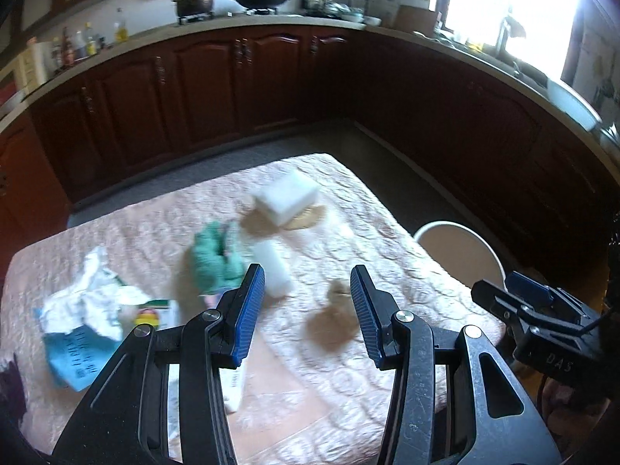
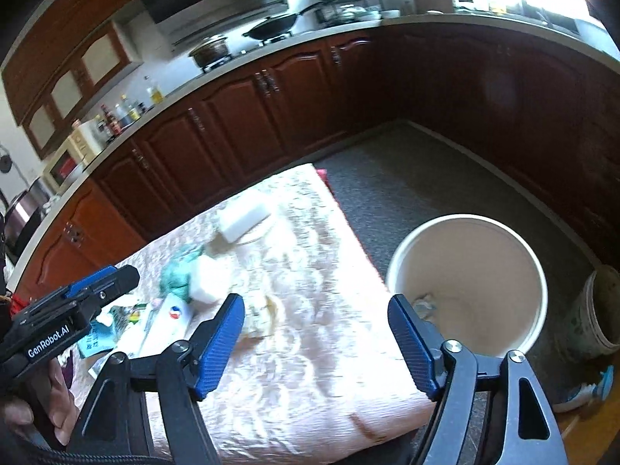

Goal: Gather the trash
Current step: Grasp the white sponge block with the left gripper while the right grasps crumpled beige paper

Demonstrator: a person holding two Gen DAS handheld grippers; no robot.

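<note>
1. A counter [image 1: 348, 201] covered with a pale pink quilted cloth is seen in both wrist views, in a kitchen with dark red-brown cabinets [image 1: 201, 89].
2. The left hand-held gripper [image 1: 308, 310] is held above the near part of the counter, its blue-padded fingers apart, with nothing between them.
3. The right hand-held gripper [image 2: 316, 343] is held over the counter's right edge, its fingers wide apart and nothing gripped; no earlier picture is given to compare.
4. In the left wrist view the right hand-held gripper [image 1: 500, 294] is seen at the right edge, beyond the counter's corner.
5. A white bucket [image 2: 467, 283] stands on the grey floor [image 2: 407, 178] just beside the counter's right side; a small crumpled piece of trash [image 2: 424, 306] lies inside it near the wall closest to the counter.
6. Trash is left on the counter: crumpled white paper [image 1: 93, 290] lies at the left, with a blue wrapper [image 1: 73, 352] touching it on its near side.
7. A green crumpled cloth [image 1: 213, 259] lies near the middle, and a white block [image 1: 273, 267] lies just beside it to the right.
8. A second white block [image 1: 286, 193] rests further back, over a brown stain.
9. A small tan scrap [image 1: 337, 290] lies between the left hand-held gripper's fingers in the picture, on the cloth below them.
10. A smaller soiled bucket [image 2: 596, 310] stands on the floor to the right of the white bucket.
</note>
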